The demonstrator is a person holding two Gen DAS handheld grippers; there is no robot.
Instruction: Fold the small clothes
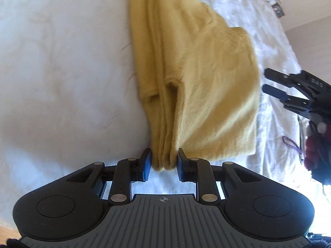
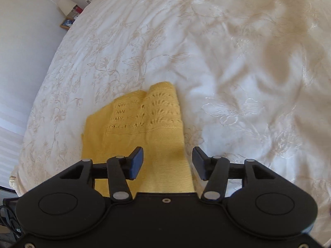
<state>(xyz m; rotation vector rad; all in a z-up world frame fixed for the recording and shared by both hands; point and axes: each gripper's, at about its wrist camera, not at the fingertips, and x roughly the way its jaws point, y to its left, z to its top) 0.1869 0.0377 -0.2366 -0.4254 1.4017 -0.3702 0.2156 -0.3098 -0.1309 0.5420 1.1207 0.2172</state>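
A mustard-yellow knit garment [image 1: 192, 78] lies partly folded on the white bedspread [image 1: 62, 72]. My left gripper [image 1: 164, 163] is shut on a bunched edge of the garment at its near end, and the cloth stretches away from the pads. In the right wrist view the same garment [image 2: 144, 128] shows its lace-patterned end. My right gripper [image 2: 167, 163] is open above the garment's near part, with nothing between its fingers. The right gripper also shows in the left wrist view [image 1: 275, 84], open, beside the garment's right edge.
The embroidered white bedspread [image 2: 227, 82] is rumpled at the right. A white lamp [image 2: 66, 6] and small items stand on a bedside table at the far left. Dark red clothing [image 1: 316, 148] and a purple cord [image 1: 291, 144] lie at the bed's right edge.
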